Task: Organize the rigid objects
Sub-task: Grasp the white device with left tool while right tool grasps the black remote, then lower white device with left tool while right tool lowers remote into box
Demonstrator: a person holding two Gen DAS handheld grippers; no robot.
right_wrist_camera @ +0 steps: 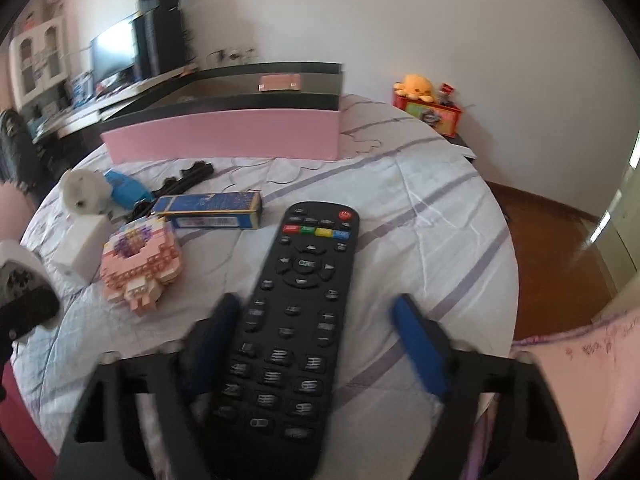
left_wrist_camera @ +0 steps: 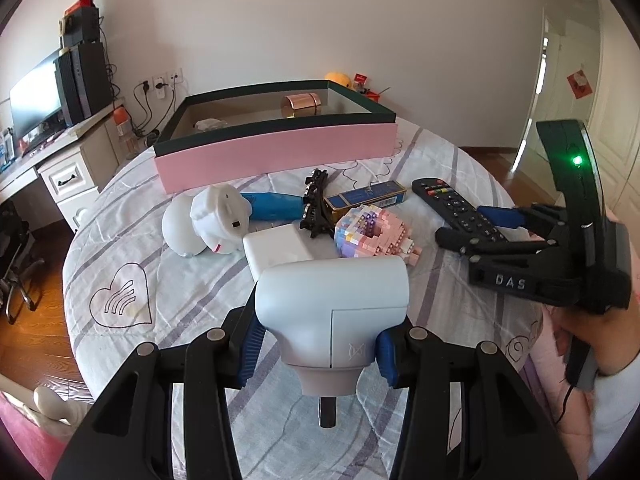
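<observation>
The left gripper [left_wrist_camera: 316, 350] is clamped on a pale grey handheld device [left_wrist_camera: 332, 304], its blue pads pressing the device's neck from both sides, a dark stub pointing back toward the camera. The right gripper [right_wrist_camera: 320, 336] has its jaws apart around the black remote control [right_wrist_camera: 292, 320]: the left pad lies against the remote's edge, the right pad stands clear of it. The remote rests flat on the striped bedcover [right_wrist_camera: 420, 200].

From the left wrist, at twelve o'clock beyond the device, sit a white block [left_wrist_camera: 276, 248], a pink brick-built figure [left_wrist_camera: 376, 236], a white rounded toy [left_wrist_camera: 208, 220] with a blue handle, a black toothed clip [left_wrist_camera: 316, 204] and a blue and gold carton [left_wrist_camera: 364, 198]. Farther on at twelve stands the open pink box [left_wrist_camera: 276, 152] with dark green rim. Inside it, a copper-coloured cylinder [left_wrist_camera: 302, 106] lies near the back wall and a small white item [left_wrist_camera: 210, 124] at the left.

Only the left wrist view looks down into the box and shows the person's hand [left_wrist_camera: 592, 332] at three o'clock. Only the right wrist view shows the yellow plush [right_wrist_camera: 414, 86] on a red box [right_wrist_camera: 432, 114] at one o'clock.
</observation>
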